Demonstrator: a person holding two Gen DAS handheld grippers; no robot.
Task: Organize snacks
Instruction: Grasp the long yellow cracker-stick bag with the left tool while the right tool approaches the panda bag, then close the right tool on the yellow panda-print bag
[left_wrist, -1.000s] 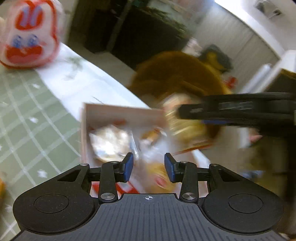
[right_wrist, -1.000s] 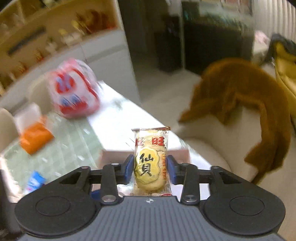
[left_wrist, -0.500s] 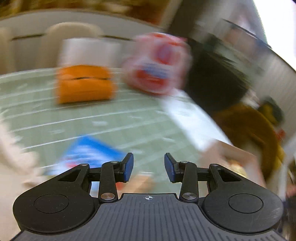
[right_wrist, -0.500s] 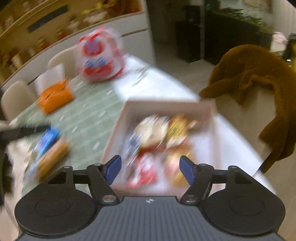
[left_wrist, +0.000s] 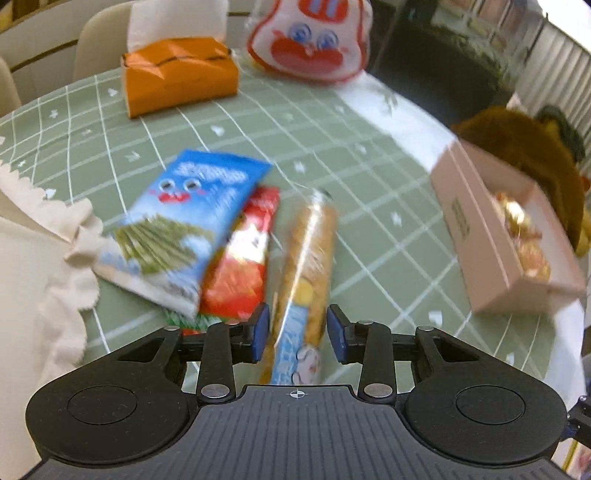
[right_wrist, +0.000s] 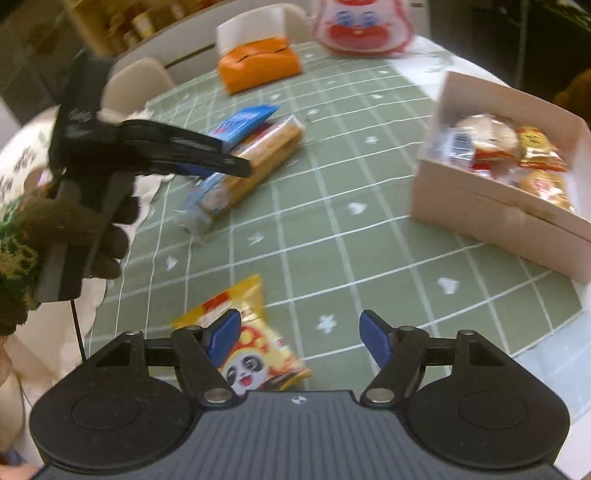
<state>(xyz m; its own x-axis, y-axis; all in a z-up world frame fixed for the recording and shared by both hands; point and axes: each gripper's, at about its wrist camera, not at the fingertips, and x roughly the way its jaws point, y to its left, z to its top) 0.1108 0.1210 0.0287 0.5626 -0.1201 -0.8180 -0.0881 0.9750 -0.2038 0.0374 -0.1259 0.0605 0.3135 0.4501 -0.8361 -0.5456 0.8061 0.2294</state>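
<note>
In the left wrist view, three snacks are seen at frame centre on the worktop (left_wrist: 369, 192): a blue packet (left_wrist: 184, 218), a red packet (left_wrist: 243, 258) and a long cracker sleeve (left_wrist: 306, 266). The sleeve's near end lies between the left claw's (left_wrist: 297, 332) narrowly parted jaws; contact cannot be told. A pink box (left_wrist: 480, 236) stands at right.

In the right wrist view, one yellow panda packet (right_wrist: 247, 343) lies at lower centre, beside the widely spread, empty right claw (right_wrist: 299, 332). Several snacks fill the box (right_wrist: 480, 210) at upper right.

- Green grid tablecloth (right_wrist: 332, 206) covers the table.
- Pink box (right_wrist: 491, 206) at its right edge.
- Orange tissue pack (right_wrist: 258, 66) and rabbit-face bag (right_wrist: 364, 27) by the far edge.
- Snack packets mid-surface: cracker sleeve (left_wrist: 304, 266), panda packet (right_wrist: 255, 354).
</note>
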